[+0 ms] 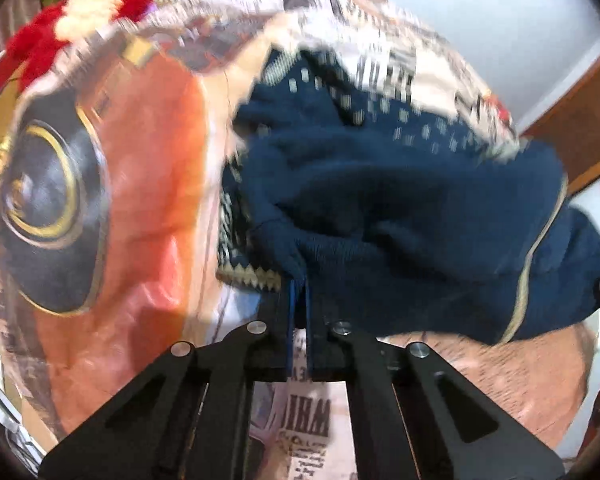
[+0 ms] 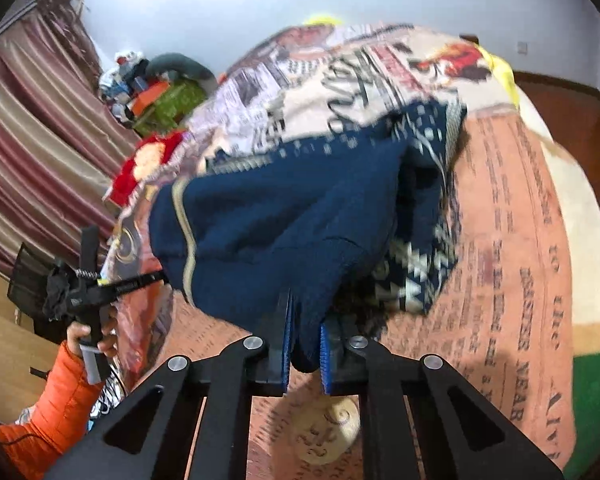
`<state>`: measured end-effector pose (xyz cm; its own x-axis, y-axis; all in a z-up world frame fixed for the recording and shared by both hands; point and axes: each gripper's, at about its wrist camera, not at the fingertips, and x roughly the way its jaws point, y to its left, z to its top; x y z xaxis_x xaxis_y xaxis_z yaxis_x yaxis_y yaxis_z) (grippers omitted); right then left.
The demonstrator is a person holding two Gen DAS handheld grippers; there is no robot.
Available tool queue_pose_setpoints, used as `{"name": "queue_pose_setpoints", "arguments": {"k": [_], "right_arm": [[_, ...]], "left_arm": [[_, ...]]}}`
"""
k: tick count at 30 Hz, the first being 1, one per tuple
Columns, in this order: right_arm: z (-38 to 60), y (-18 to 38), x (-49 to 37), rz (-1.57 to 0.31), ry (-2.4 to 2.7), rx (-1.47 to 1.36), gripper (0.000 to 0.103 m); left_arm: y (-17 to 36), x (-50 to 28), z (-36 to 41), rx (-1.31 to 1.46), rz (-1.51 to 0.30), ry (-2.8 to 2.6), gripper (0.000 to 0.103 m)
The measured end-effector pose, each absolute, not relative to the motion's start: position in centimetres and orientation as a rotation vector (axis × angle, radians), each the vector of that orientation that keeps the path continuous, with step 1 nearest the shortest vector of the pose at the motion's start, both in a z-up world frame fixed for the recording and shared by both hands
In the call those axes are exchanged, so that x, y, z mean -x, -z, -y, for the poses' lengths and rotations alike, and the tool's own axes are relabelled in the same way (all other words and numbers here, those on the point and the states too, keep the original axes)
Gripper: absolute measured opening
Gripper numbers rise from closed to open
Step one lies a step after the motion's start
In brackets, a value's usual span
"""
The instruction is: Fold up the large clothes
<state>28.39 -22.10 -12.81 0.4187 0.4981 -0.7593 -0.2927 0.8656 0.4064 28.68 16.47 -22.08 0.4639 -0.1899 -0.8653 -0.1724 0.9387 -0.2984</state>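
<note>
A navy knit sweater (image 1: 400, 208) with cream patterned bands hangs lifted above the bed. My left gripper (image 1: 299, 280) is shut on a fold of its edge. In the right wrist view the same sweater (image 2: 284, 220) drapes between both tools. My right gripper (image 2: 305, 320) is shut on a thick fold of its navy hem. The left gripper (image 2: 156, 278) shows there at the sweater's left edge, held by a hand in an orange sleeve (image 2: 56, 400). Part of the sweater's patterned body (image 2: 416, 276) trails on the bed.
A printed bedspread (image 2: 512, 240) in orange and cream covers the bed under the sweater. A red and cream knit item (image 2: 148, 164) lies at the bed's far left. Striped curtains (image 2: 40, 140) and a clutter pile (image 2: 152, 88) stand beyond. A wooden bed frame (image 1: 580, 112) is at the right.
</note>
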Motion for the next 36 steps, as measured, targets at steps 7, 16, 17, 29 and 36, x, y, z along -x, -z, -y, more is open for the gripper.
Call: {"name": "queue_pose_setpoints", "arguments": {"k": [7,16,17,29,36], "right_arm": [[22.7,10.0,-32.0,-0.932,-0.473,-0.246,0.008],[23.3,7.9,-33.1,-0.866,-0.422,-0.201,0.008],[23.5,8.0,-33.3,-0.884,-0.425,-0.214,0.008],[24.9,11.9,-30.1,-1.044,-0.411,-0.232,0.074],[22.9,15.9,-29.2,-1.175,-0.441,-0.261,0.046]], "left_arm": [[14.2,-29.7,-17.2,0.323,-0.894,-0.023,0.002],[11.8,-31.6,-14.9,0.222,-0.847,-0.003,0.002],[11.8,-31.7,-14.7,0.209,-0.848,-0.006,0.002],[14.1,-28.9,-13.4,0.157,-0.877,0.004,0.003],[14.6,-27.9,-14.1,0.194,-0.892,-0.004,0.003]]}}
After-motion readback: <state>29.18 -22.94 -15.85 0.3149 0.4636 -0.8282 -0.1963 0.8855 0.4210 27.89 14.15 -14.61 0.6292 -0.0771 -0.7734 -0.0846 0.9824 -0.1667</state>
